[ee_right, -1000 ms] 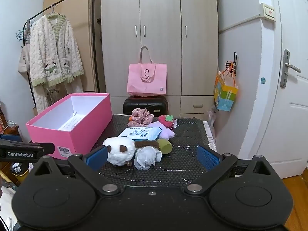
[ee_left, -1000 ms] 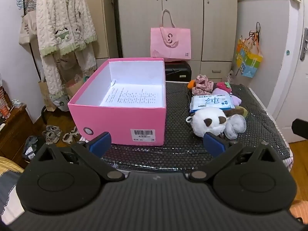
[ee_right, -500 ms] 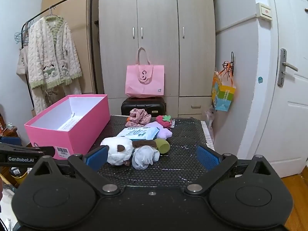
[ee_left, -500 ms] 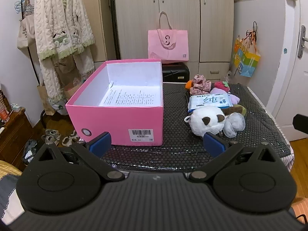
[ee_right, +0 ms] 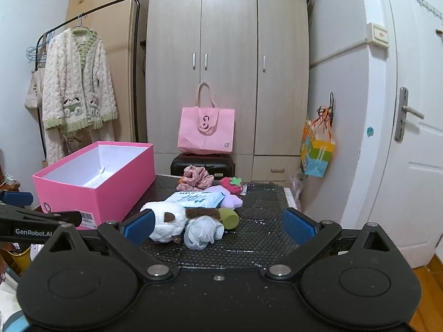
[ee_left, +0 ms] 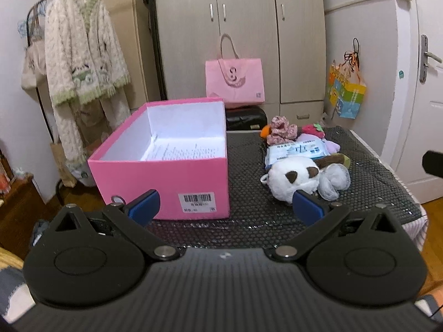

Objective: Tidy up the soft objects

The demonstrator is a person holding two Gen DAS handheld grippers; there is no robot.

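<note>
Both the left gripper [ee_left: 225,203] and the right gripper [ee_right: 217,225] are held with jaws apart and empty. No soft object has been placed in the pink box [ee_left: 163,166], which holds only a printed sheet. The white plush toy [ee_left: 293,178], mesh puff [ee_left: 333,178], tissue pack [ee_left: 296,150] and scrunchie [ee_left: 282,130] remain heaped on the black mat [ee_left: 373,193] beside the box, so sorting is judged not yet begun.

Left wrist view low at table's [ee_left: 249,221] near edge, right wrist view higher, rightward, both facing wardrobe [ee_right: 227,69]

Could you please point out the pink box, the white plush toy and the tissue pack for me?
pink box [ee_left: 166,177]: left wrist view, front wall.
white plush toy [ee_left: 290,178]: left wrist view, its body.
tissue pack [ee_right: 195,198]: right wrist view, printed top.
</note>
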